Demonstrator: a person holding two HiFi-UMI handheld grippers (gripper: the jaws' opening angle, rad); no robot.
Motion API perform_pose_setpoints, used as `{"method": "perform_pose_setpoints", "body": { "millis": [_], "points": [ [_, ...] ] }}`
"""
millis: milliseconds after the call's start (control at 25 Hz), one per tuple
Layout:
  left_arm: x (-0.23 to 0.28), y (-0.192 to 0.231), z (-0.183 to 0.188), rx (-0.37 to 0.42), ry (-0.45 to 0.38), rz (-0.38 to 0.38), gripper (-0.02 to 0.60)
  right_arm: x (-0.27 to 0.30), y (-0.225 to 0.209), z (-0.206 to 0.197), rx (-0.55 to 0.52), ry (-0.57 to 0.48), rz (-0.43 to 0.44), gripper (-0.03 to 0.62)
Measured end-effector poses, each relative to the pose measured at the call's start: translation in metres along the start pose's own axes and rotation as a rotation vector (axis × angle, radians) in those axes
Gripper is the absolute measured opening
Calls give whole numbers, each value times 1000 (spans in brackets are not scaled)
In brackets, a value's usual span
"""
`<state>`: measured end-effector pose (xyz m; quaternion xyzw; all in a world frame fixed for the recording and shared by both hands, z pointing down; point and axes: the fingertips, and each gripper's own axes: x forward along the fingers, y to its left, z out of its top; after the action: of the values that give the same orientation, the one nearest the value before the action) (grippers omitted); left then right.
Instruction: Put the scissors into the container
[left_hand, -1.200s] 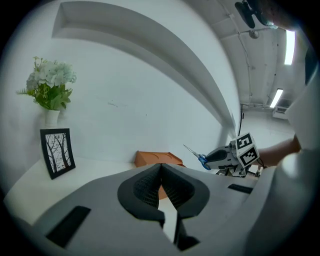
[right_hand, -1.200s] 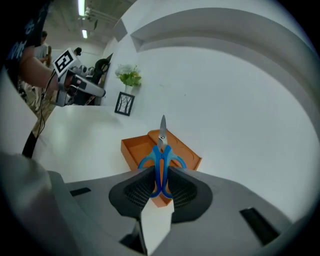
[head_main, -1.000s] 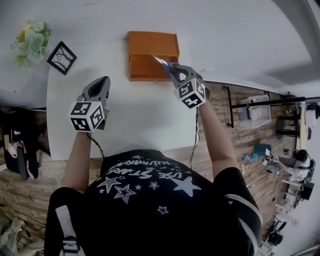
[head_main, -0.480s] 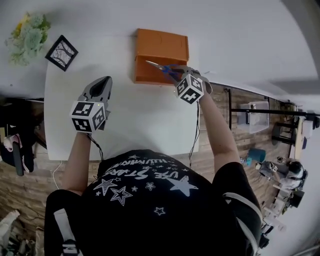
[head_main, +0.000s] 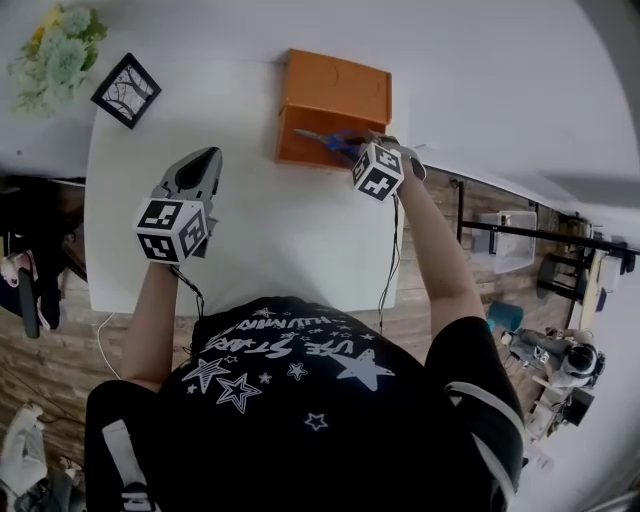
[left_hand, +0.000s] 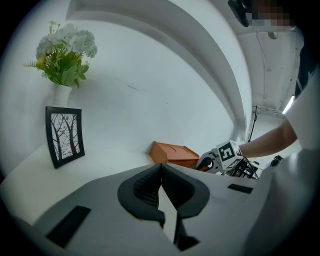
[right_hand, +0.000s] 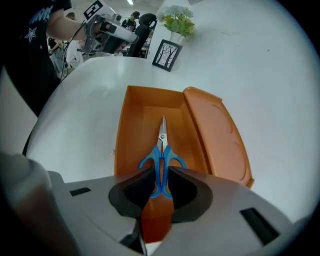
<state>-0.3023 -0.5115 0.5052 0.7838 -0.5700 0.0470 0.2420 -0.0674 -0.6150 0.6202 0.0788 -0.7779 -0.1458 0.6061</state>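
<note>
The blue-handled scissors (right_hand: 161, 161) are held by their handles in my right gripper (right_hand: 160, 184), which is shut on them. Their blades point down into the open orange container (right_hand: 147, 112), whose lid (right_hand: 218, 135) lies folded back to the right. In the head view the scissors (head_main: 322, 139) hang over the container (head_main: 338, 88) at its near edge, with the right gripper (head_main: 362, 150) just behind. My left gripper (head_main: 207, 158) hovers over the white table, well left of the container, shut and holding nothing. From the left gripper view the container (left_hand: 172, 154) shows low ahead.
A black-framed tree picture (head_main: 124, 90) and a vase of flowers (head_main: 52, 62) stand at the table's far left corner. The white table (head_main: 280, 235) ends just right of the container, with wooden floor and shelving beyond. A white wall runs behind.
My right gripper has carried the scissors further over the container and turned them, so the blades now point into the box. The left gripper has barely moved.
</note>
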Motion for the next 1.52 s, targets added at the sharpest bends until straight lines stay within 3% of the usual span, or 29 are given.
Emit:
{"method": "perform_pose_setpoints", "body": {
  "millis": [760,1120,1280,1520],
  "points": [
    [6,0,-13,-18,27,4,18,20,-8,-2,17,12,10,101],
    [3,-5,-12,-28,22,-1,18,7,-21,-3,122,-41,-41,101],
    [0,-8,-10,-27,13,-6,18,-12,-27,5,167,-90,-96,101],
    [-11,-27,0,-5,-11,-17,18,-58,-25,23,292,-245,-192,90]
  ]
}}
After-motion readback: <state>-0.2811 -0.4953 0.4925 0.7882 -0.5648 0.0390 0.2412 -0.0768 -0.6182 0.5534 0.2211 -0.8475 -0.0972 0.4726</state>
